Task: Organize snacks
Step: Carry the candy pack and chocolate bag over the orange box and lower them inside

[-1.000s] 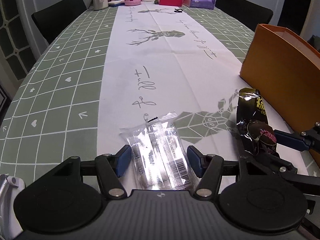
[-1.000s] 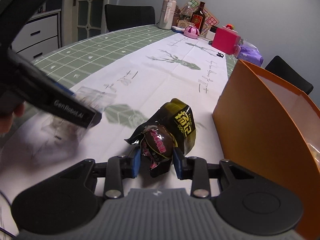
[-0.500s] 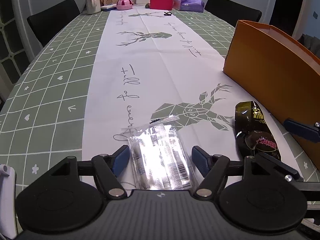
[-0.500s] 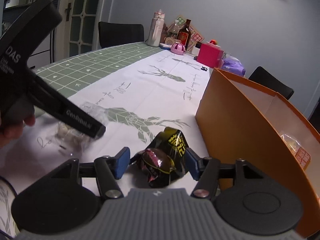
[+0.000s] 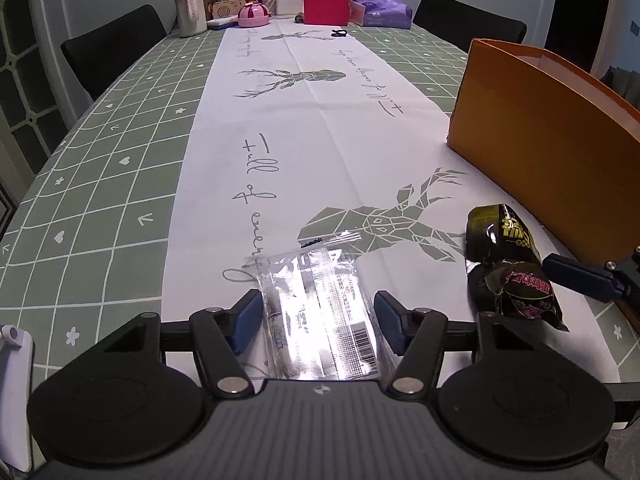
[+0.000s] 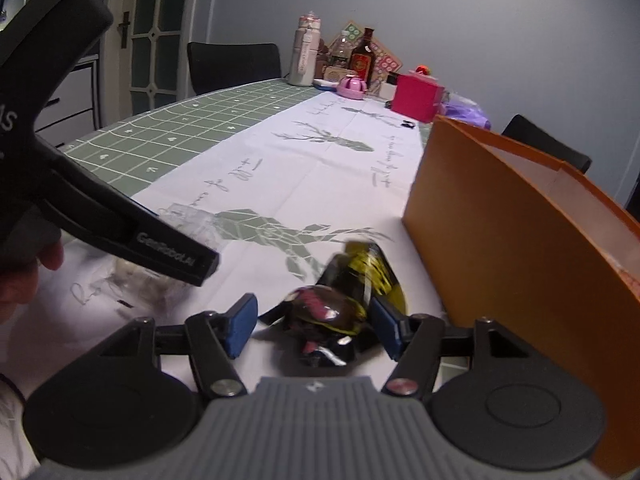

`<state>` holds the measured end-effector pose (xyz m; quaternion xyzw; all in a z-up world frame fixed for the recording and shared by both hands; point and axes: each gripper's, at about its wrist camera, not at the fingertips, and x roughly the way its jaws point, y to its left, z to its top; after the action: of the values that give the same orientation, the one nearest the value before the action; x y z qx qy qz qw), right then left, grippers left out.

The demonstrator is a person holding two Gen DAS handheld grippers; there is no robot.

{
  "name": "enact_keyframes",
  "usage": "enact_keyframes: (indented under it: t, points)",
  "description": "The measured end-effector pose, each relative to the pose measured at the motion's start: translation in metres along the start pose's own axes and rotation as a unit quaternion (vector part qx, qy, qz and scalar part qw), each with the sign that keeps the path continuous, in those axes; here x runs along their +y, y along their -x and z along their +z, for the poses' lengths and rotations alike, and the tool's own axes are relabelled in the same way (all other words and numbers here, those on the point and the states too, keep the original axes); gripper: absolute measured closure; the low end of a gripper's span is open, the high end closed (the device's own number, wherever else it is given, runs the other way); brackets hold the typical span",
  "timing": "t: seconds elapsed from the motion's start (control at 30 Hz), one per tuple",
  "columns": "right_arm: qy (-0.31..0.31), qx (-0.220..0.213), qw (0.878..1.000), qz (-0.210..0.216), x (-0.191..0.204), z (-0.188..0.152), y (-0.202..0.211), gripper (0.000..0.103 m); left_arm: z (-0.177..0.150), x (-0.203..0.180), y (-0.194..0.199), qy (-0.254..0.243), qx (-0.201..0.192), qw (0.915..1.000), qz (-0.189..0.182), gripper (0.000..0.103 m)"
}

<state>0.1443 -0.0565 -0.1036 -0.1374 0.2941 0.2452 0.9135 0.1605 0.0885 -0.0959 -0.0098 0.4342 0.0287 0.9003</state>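
Note:
A clear plastic packet [image 5: 316,292] lies flat on the white runner between the fingers of my left gripper [image 5: 319,322]. Its jaws are closing, and the blue pads stand at the packet's two long edges without squeezing it. A dark, glossy snack packet [image 6: 348,288] lies on the table between the fingers of my right gripper [image 6: 313,328]. Those jaws are opening, with both pads off the wrapper. The dark packet [image 5: 508,264] also shows in the left wrist view beside the orange box [image 5: 540,128]. The clear packet [image 6: 188,220] is partly hidden behind a left gripper finger [image 6: 176,260].
The tall orange box [image 6: 500,232] stands open-topped along the table's right side. Bottles [image 5: 188,0], a pink box [image 5: 326,4] and a purple bag [image 5: 380,12] crowd the far end. Black chairs [image 5: 112,48] flank the table. A person's hand [image 6: 24,280] holds the left gripper.
My right gripper has let go of the dark snack packet, which now lies on the table between spread fingers. The left jaws widened and then narrowed again around the clear packet.

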Motion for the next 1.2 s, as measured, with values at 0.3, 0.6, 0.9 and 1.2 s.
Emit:
enact_keyframes:
  t: [0.3,0.6,0.9,1.2]
  points:
    - [-0.002,0.000,1.000,-0.008,-0.003,-0.001,0.003,0.054,0.002,-0.004,0.003,0.004,0.011,0.9999,-0.009,0.037]
    - [0.017,-0.004,1.000,0.016,-0.015,0.016,0.027,0.055,0.012,-0.016,0.020,-0.011,0.013,0.9997,-0.018,0.040]
    - [0.071,-0.020,0.997,0.019,-0.045,0.055,0.070,0.055,0.066,-0.040,0.074,-0.055,-0.036,0.9972,-0.036,0.041]
    - [0.066,0.002,0.998,0.003,-0.118,0.086,0.099,0.055,0.129,-0.096,0.103,-0.104,-0.076,0.9885,-0.079,0.042]
